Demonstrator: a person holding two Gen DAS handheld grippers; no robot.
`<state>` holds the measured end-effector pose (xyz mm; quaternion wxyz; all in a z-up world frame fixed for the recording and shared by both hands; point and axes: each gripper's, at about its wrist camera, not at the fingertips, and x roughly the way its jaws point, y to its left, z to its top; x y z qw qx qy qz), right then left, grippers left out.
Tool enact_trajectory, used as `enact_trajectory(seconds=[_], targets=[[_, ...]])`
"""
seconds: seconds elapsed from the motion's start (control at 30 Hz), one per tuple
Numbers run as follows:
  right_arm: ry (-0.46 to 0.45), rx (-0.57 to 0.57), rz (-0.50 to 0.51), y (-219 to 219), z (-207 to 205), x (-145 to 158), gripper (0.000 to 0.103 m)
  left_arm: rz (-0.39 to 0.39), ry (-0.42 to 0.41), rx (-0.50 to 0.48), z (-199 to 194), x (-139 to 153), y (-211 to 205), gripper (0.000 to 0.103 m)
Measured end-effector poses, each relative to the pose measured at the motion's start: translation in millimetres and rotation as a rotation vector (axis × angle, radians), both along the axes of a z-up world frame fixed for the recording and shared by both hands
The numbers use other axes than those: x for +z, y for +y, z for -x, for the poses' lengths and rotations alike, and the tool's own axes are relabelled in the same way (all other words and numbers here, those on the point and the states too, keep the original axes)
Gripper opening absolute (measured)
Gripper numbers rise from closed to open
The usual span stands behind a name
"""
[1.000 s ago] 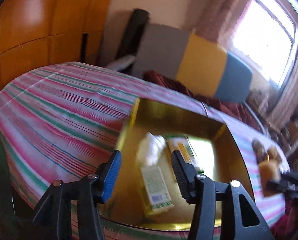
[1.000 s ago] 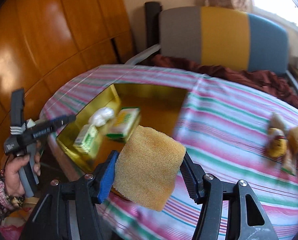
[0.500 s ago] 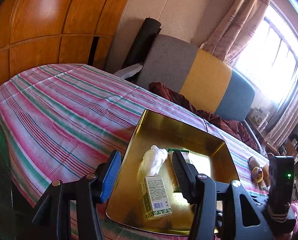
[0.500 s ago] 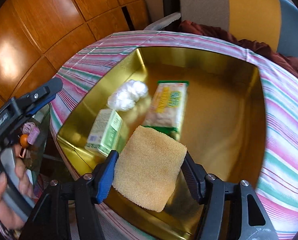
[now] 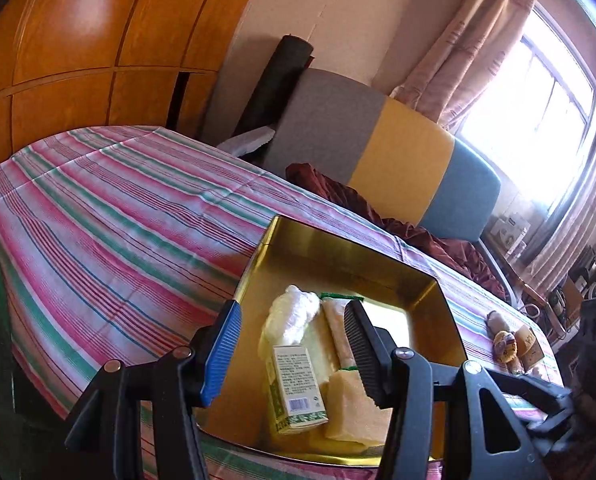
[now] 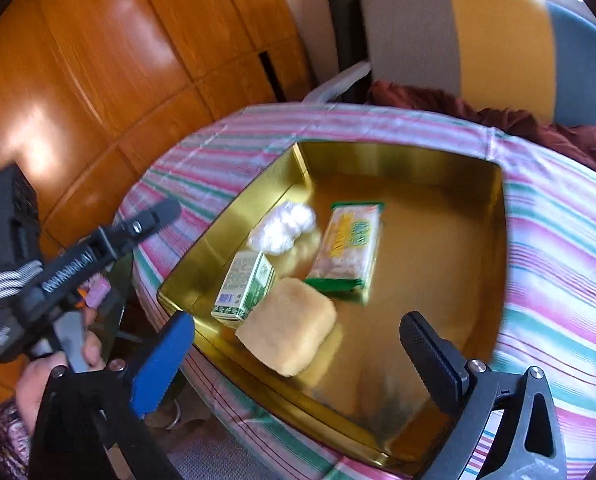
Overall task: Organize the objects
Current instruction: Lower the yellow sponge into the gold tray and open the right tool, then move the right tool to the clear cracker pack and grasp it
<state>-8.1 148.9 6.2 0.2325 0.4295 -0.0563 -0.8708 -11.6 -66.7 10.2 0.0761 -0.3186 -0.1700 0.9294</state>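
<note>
Wood-panelled walls (image 6: 97,60) fill the upper left of both views, and a striped cloth of pink, green and white covers the counter (image 5: 109,216). On that cloth sits a shallow gold tray (image 6: 494,216), its far rim toward a chair (image 5: 402,160) with a grey, yellow and blue back.

Four things lie in the tray. A yellow sponge (image 6: 287,330) rests on the tray floor near the lower rim, touching the corner of a green and white carton (image 6: 243,288). Above the carton lies a crumpled white bag (image 6: 283,226), and just beside it to the right a flat green-edged snack packet (image 6: 348,250).

In the right wrist view the right tool (image 6: 298,364) hangs over the near edge of the tray, tilted downward, its jaws spread wide after just opening; the sponge lies between and beyond them, touched by neither pad (blue on the left, black on the right).

At the left edge of that same view a hand (image 6: 47,384) grips the handle of the left tool (image 6: 165,210), which slants up toward the tray's left rim. In the left wrist view the left tool (image 5: 293,354) points down over the tray with its jaws parted about halfway and clasping nothing; the carton, bag and sponge show in the gap beneath them.

At the right of the left wrist view, a few small brownish items (image 5: 512,342) sit on the cloth outside the tray, too small to make out.
</note>
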Motion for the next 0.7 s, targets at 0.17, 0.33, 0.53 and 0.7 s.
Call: enact_trajectory(seconds=[0.17, 0.33, 0.53, 0.7], targets=[[-0.022, -0.087, -0.07, 38.5, -7.8, 6.0, 0.103, 0.008, -0.034, -0.053, -0.4, -5.3, 15.5, 0.054], [-0.043, -0.188, -0.254, 79.2, -17.8, -1.6, 0.103, 0.027, -0.03, -0.109, -6.6, -4.6, 32.1, 0.054], [-0.197, -0.323, -0.397, 137.9, -24.2, -36.3, 0.103, 0.019, -0.019, -0.164, -15.2, 1.6, 47.8, 0.054], [-0.296, -0.469, -0.327, 203.8, -42.7, -57.8, 0.103, 0.025, 0.012, -0.232, -23.8, 8.3, 65.4, 0.054]])
